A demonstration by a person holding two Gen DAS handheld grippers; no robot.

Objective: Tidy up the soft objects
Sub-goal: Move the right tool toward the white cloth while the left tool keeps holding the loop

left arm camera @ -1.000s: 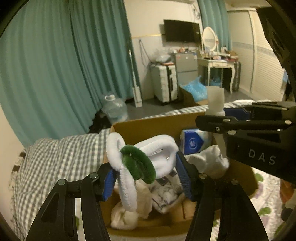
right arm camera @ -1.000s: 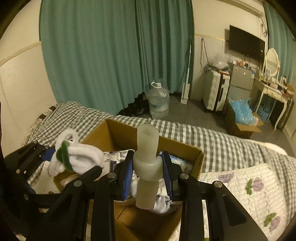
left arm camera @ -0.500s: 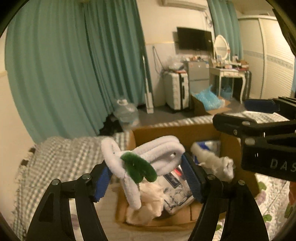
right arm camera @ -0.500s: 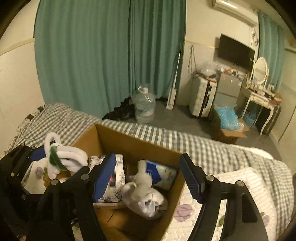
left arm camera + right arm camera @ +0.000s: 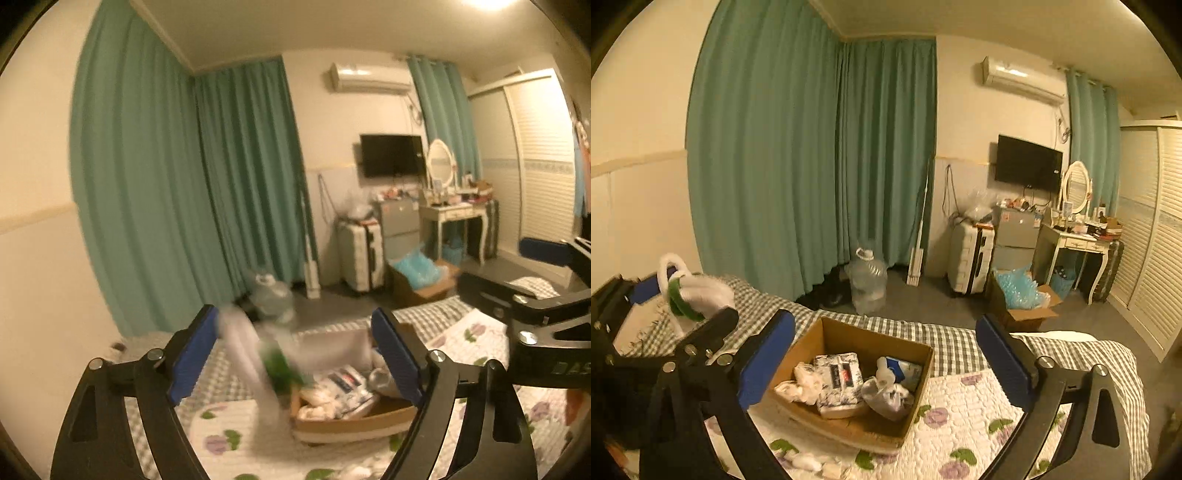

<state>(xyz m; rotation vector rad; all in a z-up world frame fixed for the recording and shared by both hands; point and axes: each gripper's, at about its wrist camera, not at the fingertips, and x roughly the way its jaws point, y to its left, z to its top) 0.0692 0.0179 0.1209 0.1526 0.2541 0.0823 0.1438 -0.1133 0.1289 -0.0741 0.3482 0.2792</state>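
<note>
A cardboard box (image 5: 916, 402) sits on the bed and holds tissue packs, a white soft tube and cloth bundles; it also shows in the left wrist view (image 5: 347, 424). My left gripper (image 5: 295, 360) is raised above the bed with its jaws wide apart. The white and green fuzzy toy (image 5: 255, 362) is blurred between the jaws, near the left pad, and no pad presses on it. In the right wrist view the toy (image 5: 692, 291) sits at the left gripper's tip. My right gripper (image 5: 886, 363) is open and empty, high above the box.
The bed has a floral quilt (image 5: 964, 424) and a checked blanket (image 5: 956, 347). Beyond it stand teal curtains (image 5: 812, 166), a water jug (image 5: 867, 280), a suitcase (image 5: 971, 264), a second box (image 5: 1023, 310) and a dressing table (image 5: 1078, 243).
Both grippers have risen and pulled back from the box. The left jaws have opened wide, releasing their grip on the fuzzy toy. The right gripper let the white tube go into the box earlier.
</note>
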